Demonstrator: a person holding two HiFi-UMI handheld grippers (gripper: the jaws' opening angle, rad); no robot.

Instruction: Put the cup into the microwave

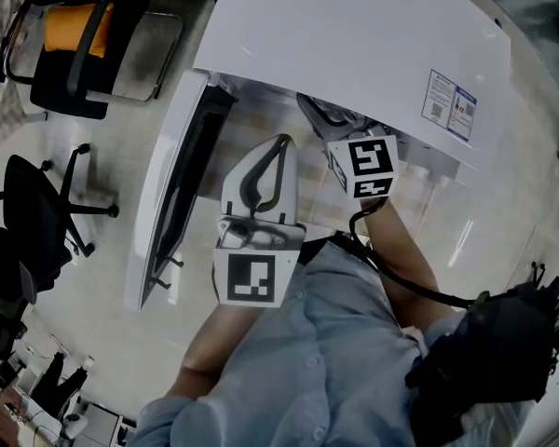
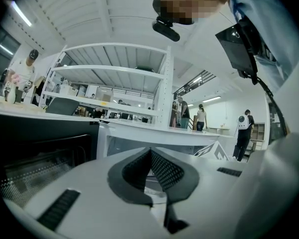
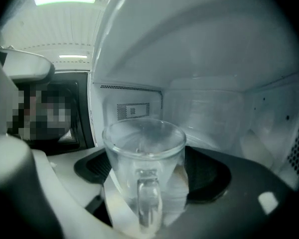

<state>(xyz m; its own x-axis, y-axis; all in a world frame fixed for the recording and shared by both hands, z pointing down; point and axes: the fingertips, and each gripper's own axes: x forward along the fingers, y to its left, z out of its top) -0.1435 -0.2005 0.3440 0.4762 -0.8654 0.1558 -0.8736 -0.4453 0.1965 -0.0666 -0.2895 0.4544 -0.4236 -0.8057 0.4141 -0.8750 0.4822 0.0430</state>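
Note:
A clear glass cup (image 3: 144,153) with a handle stands upright inside the white microwave (image 1: 354,54), handle turned toward the camera. My right gripper (image 3: 147,183) reaches into the cavity. Its dark pads (image 3: 92,166) lie against both sides of the cup. In the head view only the right gripper's marker cube (image 1: 365,166) shows at the microwave's mouth; its tips are hidden. My left gripper (image 1: 281,142) hangs in front of the opening with its jaws closed tip to tip and nothing between them (image 2: 150,153). The microwave door (image 1: 172,194) stands swung open at the left.
The cavity walls close in around the cup, with a perforated side wall (image 3: 296,153) at right. Black office chairs (image 1: 74,54) stand on the floor at left. White shelving (image 2: 114,78) and several people (image 2: 244,128) show far off in the left gripper view.

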